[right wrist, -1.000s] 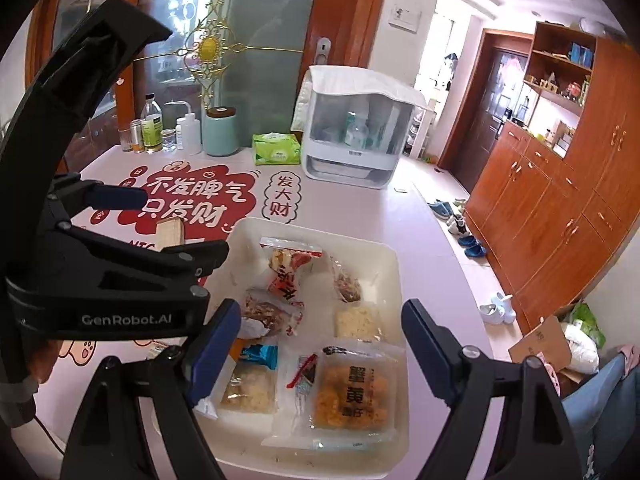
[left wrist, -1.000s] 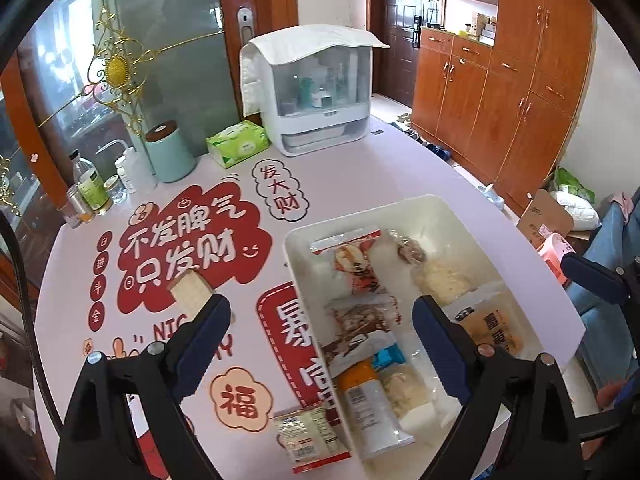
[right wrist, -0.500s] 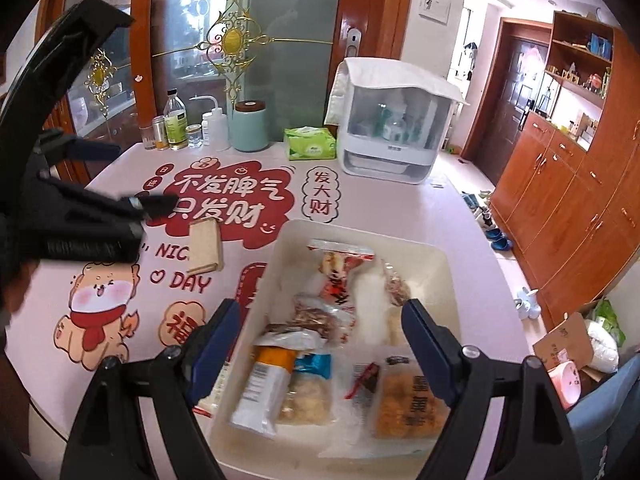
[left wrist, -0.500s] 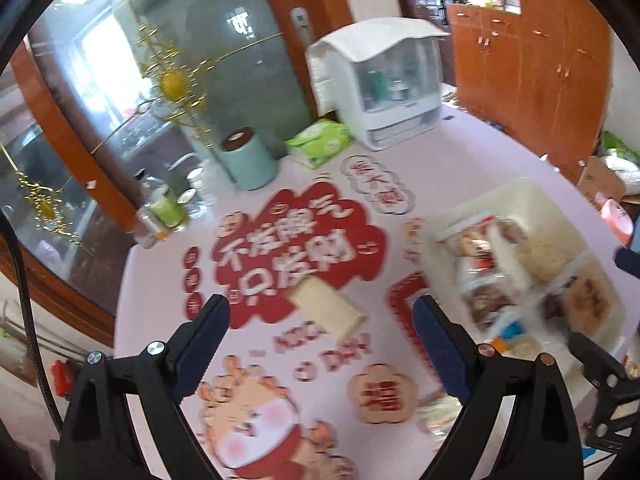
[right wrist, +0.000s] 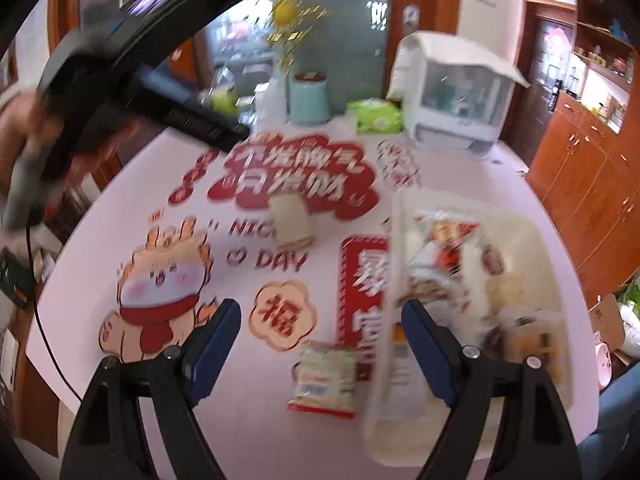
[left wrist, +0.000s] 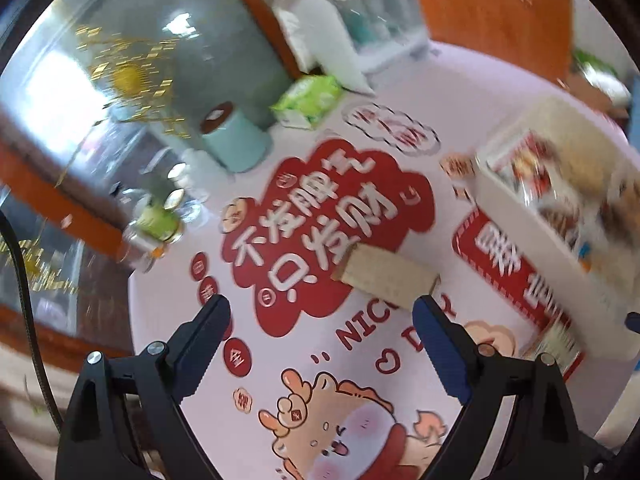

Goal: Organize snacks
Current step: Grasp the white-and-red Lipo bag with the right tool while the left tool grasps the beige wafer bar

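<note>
A tan wrapped snack bar (left wrist: 386, 276) lies on the printed table mat, just ahead of my open, empty left gripper (left wrist: 320, 312); it also shows in the right wrist view (right wrist: 291, 220). A white bin (right wrist: 532, 232) with several snack packets stands at right, and shows in the left wrist view (left wrist: 520, 208). A small red-edged snack packet (right wrist: 326, 378) lies beside the bin's left wall, between the fingers of my open, empty right gripper (right wrist: 320, 320). The left gripper's body (right wrist: 132, 64) is at upper left in the right wrist view.
At the table's far edge stand a mint canister (right wrist: 309, 98), a green tissue pack (right wrist: 376, 117), a white covered appliance (right wrist: 452, 108) and small bottles (left wrist: 158, 220). Wooden cabinets (right wrist: 592, 152) are at right. The round table's edge curves close on the left.
Both grippers have swung left, away from the bin. The left one has moved in toward the tan bar; the right one now has the small packet between its fingers. Both frames are motion-blurred.
</note>
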The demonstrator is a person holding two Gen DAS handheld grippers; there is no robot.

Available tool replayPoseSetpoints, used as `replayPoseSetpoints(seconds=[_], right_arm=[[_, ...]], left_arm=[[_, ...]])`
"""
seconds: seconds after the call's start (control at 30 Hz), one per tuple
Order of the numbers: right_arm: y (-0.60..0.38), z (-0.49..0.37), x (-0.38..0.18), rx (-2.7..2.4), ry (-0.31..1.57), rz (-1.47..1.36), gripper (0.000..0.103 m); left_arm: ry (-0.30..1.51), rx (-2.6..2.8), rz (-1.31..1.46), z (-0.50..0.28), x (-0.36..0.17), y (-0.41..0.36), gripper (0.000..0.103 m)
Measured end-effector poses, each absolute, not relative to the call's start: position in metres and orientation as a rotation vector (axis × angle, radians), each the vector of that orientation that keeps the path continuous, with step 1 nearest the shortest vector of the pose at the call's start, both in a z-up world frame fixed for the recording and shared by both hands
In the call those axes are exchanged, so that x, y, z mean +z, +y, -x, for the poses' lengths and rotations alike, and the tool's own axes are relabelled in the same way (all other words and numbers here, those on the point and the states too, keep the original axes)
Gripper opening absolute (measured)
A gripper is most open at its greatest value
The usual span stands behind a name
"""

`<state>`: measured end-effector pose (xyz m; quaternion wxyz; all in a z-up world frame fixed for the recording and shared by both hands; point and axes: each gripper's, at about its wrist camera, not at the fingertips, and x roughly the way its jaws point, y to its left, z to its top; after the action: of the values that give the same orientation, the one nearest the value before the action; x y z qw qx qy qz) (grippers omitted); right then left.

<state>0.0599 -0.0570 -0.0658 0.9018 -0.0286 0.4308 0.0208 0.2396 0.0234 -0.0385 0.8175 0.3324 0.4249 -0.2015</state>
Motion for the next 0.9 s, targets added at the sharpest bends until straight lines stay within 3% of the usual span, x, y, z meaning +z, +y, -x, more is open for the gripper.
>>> replayPoseSetpoints(seconds=[0.4,0.63,0.9], right_arm=[[-0.033,-0.063,-0.162,-0.188,0.995,-0.024,0.083],[-0.024,-0.063,-0.176,-0.384,0.928,0.061,0.084],[-0.043,-0.069,-0.175,-0.494,0.993,0.095,0.084]], left_arm=[[0.763,-0.745,-1.185,-0.256,-0.127,0.002,0.092],[0.67,-0.91,-1.385,-0.264,-0.163,-0.017,0.092],[0.608,-1.025,-1.564,-0.27,-0.213,-0.032,0.092]])
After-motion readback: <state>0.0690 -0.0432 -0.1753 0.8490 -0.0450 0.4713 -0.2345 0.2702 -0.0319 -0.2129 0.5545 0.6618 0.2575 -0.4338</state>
